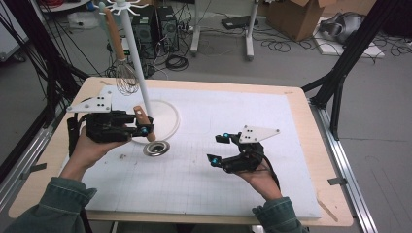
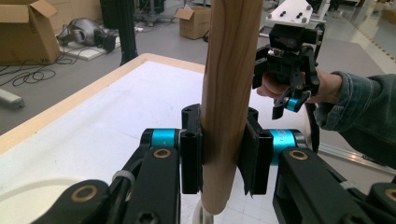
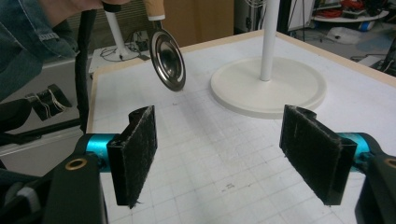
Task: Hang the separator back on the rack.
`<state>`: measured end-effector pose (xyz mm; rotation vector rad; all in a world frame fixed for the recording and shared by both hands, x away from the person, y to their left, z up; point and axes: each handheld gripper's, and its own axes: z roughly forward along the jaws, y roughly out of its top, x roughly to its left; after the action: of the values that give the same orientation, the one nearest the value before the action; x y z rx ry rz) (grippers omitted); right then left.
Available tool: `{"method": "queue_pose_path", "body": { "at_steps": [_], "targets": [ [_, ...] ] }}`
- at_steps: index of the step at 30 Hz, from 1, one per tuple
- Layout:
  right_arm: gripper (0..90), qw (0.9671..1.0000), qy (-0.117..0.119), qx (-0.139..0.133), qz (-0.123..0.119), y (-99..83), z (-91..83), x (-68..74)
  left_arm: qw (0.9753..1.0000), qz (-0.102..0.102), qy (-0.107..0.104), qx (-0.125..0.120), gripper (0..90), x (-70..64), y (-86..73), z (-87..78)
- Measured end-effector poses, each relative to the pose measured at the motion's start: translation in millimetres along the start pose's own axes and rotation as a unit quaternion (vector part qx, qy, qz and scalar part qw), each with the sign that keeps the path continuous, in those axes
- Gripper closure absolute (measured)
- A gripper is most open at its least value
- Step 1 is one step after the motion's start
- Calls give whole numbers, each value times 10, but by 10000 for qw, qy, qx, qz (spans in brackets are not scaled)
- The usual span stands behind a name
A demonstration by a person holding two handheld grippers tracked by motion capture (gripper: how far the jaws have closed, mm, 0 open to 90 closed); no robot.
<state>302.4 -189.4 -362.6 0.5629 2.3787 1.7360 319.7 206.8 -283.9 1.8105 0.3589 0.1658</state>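
Over the white desk (image 1: 233, 145), the left gripper (image 1: 141, 127) clamps the ladle (image 1: 148, 136) handle; the right gripper (image 1: 219, 148) gapes empty. A slack grip could drop it.

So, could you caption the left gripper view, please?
Left claw shut on a wooden handle; right claw beyond.

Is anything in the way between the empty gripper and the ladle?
Nothing visible. The right hand-held gripper is open over bare table, and the ladle, held by the left hand-held gripper, hangs ahead of it. The white stand sits off to one side.
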Motion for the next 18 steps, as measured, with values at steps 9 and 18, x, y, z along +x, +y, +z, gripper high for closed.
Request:
{"method": "queue_pose_path", "body": {
  "at_steps": [9, 18],
  "targets": [
    [259, 10000, -46, 45, 18, -24, -101, -22, 10000, -14, -44, -8, 725, 48, 97, -112],
    [256, 9999, -85, 65, 5, -41, -134, -44, 10000, -24, -44, -1, 725, 89, 214, -195]
  ]
}}
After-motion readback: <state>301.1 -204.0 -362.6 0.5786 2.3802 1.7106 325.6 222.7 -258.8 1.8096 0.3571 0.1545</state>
